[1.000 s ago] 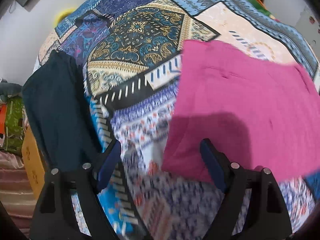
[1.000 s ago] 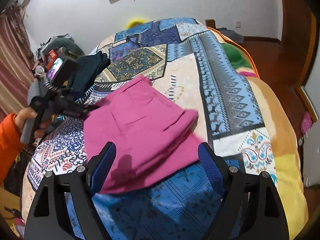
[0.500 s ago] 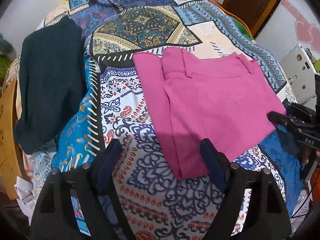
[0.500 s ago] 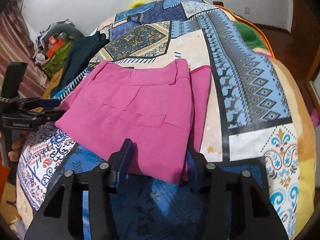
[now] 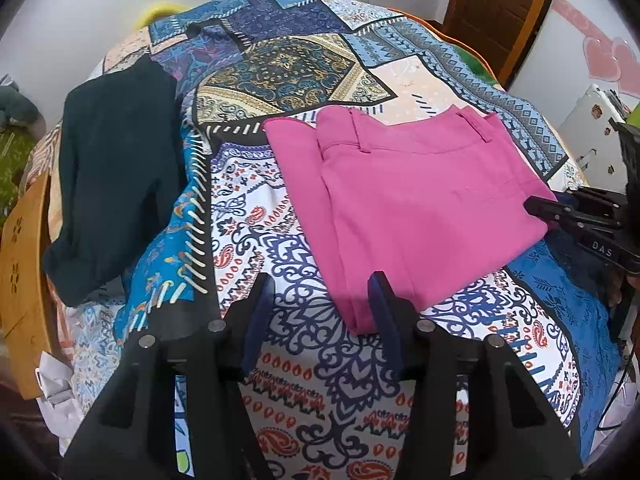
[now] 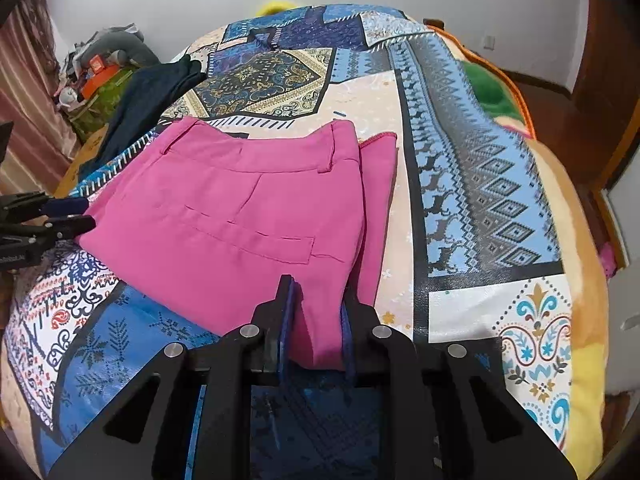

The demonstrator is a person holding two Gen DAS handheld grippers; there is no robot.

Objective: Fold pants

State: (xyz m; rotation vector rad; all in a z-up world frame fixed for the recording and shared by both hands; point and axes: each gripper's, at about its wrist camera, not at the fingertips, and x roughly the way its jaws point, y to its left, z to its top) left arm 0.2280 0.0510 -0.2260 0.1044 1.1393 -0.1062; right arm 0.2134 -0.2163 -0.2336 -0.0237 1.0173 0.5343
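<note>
Two grippers on the pink pants [image 6: 224, 220], which lie folded on the patterned bedspread [image 6: 472, 184] toward the near edge of the bed, waistband away from us. Our right gripper [image 6: 316, 320] has its jaws nearly shut, having just been closing, and they pinch the near corner of the stacked layers. Our left gripper [image 5: 320, 312] stands half open, jaws also just narrowing, with the other near corner only beside its right finger, not clamped. A dark garment [image 5: 116, 180] lies apart at the bed's left edge. For the next fold we judge: seat the left jaws over all layers first, then lift both corners together and level so the stack does not skew
</note>
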